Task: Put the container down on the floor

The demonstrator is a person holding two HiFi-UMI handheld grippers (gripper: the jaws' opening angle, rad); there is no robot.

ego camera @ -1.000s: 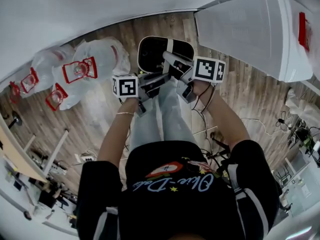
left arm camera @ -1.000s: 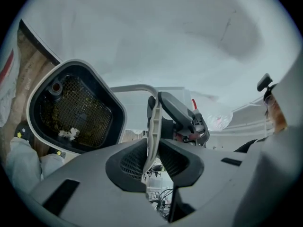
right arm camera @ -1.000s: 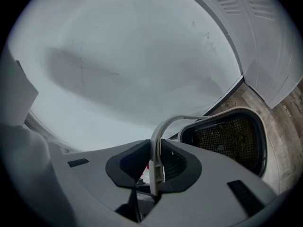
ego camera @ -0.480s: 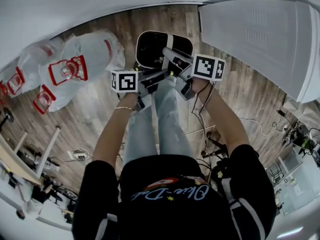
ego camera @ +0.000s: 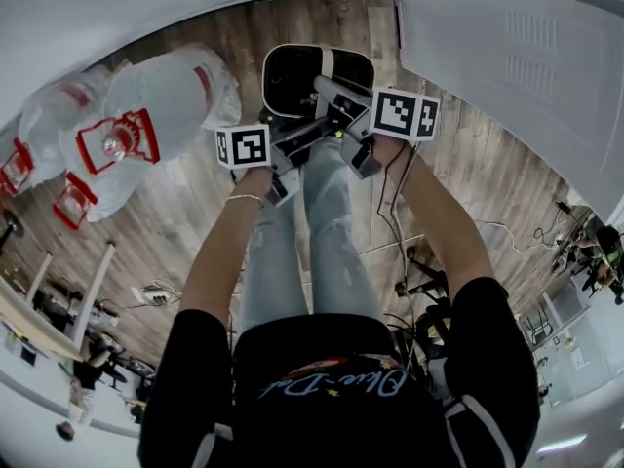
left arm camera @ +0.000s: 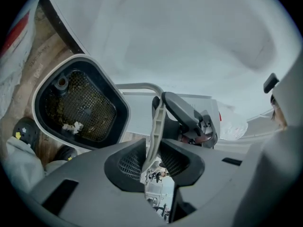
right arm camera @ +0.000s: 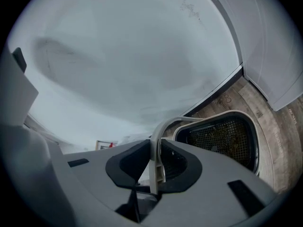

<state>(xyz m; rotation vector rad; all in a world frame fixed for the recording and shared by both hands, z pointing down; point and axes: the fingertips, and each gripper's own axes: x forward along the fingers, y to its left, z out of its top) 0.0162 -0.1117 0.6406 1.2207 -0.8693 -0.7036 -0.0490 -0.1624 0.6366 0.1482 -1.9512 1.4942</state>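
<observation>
Two grippers, one handle, container low over the floor

Right gripper (right arm camera: 156, 162) is clamped on the thin pale-grey bail handle (left arm camera: 156, 122). The narrow jaws of the left gripper (left arm camera: 152, 148) have just been opening, with the strip lightly pinched between them. At top centre of the head view, the white-rimmed, mesh-lined container (left arm camera: 85, 98) lies over the wood-plank floor (ego camera: 195, 222), mouth up, long axis left to right. Whether it touches down is unclear; if not, a lopsided release could tip it and spill the pale debris (left arm camera: 72, 126).
</observation>
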